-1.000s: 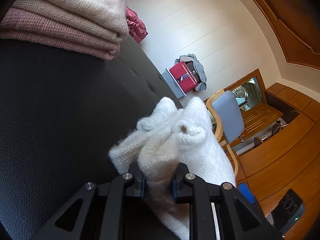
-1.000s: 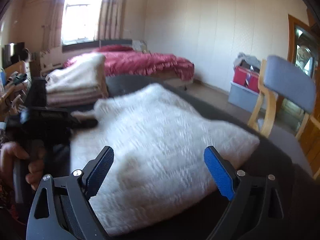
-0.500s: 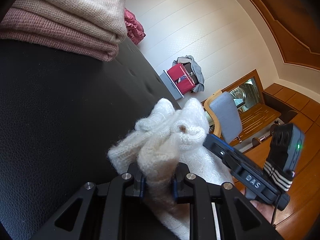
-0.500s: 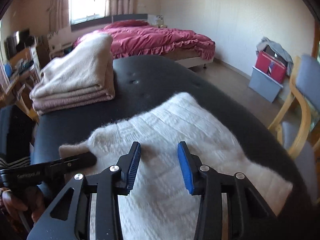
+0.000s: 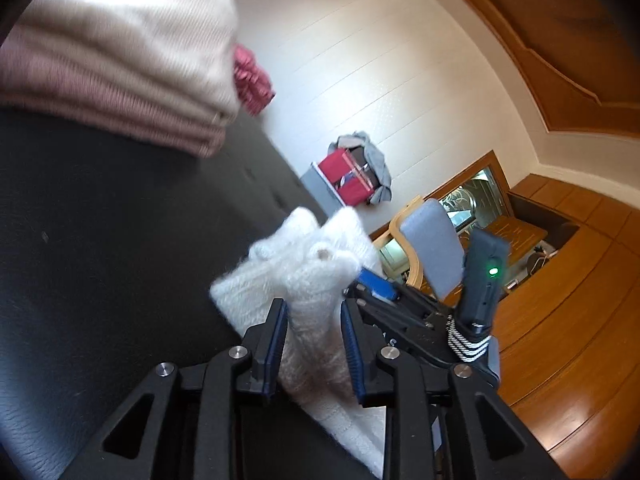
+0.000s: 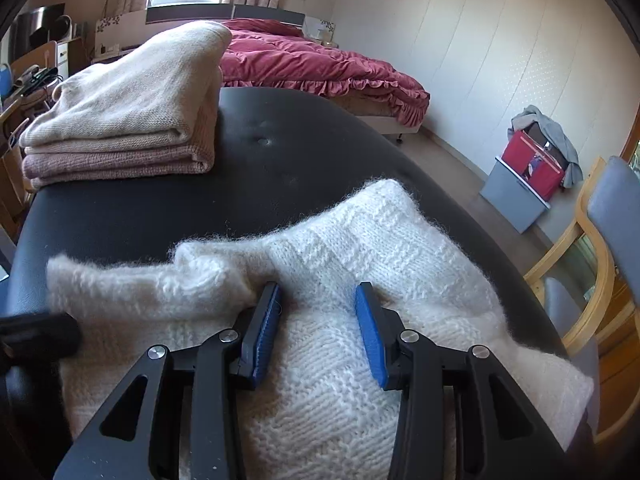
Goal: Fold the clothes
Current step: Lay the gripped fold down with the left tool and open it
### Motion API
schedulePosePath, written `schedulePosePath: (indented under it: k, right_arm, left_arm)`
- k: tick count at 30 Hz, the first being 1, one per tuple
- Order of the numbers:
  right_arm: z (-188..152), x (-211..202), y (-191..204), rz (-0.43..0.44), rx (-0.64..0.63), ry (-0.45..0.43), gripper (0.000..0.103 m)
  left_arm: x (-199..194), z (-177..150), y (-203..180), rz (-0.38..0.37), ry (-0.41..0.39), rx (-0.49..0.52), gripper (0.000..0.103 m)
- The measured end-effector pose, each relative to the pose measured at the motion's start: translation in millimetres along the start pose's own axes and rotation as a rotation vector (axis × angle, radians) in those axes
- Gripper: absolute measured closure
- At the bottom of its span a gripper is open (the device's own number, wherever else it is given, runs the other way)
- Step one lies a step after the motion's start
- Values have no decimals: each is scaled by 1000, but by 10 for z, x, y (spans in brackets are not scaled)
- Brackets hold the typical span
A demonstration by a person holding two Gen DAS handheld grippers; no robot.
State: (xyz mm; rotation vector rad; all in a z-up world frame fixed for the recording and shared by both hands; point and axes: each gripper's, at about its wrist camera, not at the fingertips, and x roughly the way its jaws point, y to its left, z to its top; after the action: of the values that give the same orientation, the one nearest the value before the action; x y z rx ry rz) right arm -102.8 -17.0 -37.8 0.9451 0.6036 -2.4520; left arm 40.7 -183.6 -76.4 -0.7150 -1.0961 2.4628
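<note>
Beyond the black padded bench [image 6: 280,152]: bed with red ruffled cover [image 6: 320,68], grey-seated wooden chair [image 6: 604,220], red bag on grey box [image 6: 534,166] against white wall.

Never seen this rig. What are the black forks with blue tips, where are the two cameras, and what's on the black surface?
No robot arm here: a person holds a hand-held clamp in each hand, with a wide-angle camera on each looking along its two fingers. One picture is from the left clamp, one from the right. On the black padded surface lie a fluffy white sweater and, further back, a stack of folded sweaters. The left gripper has a bunched part of the white sweater between its fingers, and its jaws are opening. The right gripper stands partly open over the sweater's flat middle, not visibly pinching it.
</note>
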Motion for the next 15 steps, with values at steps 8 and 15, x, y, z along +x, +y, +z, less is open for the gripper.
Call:
schedulePosePath:
  k: [8, 15]
  right_arm:
    - [-490, -411, -297, 131, -57, 11, 61]
    - [-1142, -1356, -1479, 255, 447, -324, 29]
  left_arm:
    - [-213, 99, -419, -26, -22, 127, 77]
    - [100, -112, -1396, -113, 83, 407, 74]
